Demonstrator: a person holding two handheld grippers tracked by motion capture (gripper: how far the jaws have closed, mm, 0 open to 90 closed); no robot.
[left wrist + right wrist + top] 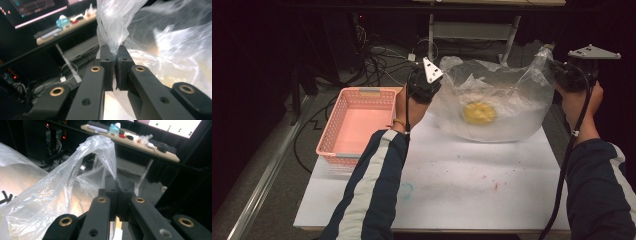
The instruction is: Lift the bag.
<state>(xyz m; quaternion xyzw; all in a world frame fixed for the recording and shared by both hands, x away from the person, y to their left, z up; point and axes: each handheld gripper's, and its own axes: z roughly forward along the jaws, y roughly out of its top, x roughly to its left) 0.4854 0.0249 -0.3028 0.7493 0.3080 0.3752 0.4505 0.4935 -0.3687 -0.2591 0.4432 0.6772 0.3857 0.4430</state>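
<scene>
A clear plastic bag (497, 102) hangs stretched between my two grippers over the far side of the white table (452, 185). A yellow round object (479, 113) lies inside the bag near its bottom. My left gripper (428, 80) is shut on the bag's left top edge; in the left gripper view the jaws pinch the plastic bag (117, 30) at my left gripper (116, 48). My right gripper (562, 72) is shut on the right top corner, and the right gripper view shows the film of the bag (82, 170) clamped in my right gripper (117, 182).
A pink perforated basket (357, 125) stands on the table's left side, apparently empty. Cables (377, 65) lie on the floor beyond the table. A second table's legs (512, 35) stand behind. Faint coloured marks (492, 182) stain the table top.
</scene>
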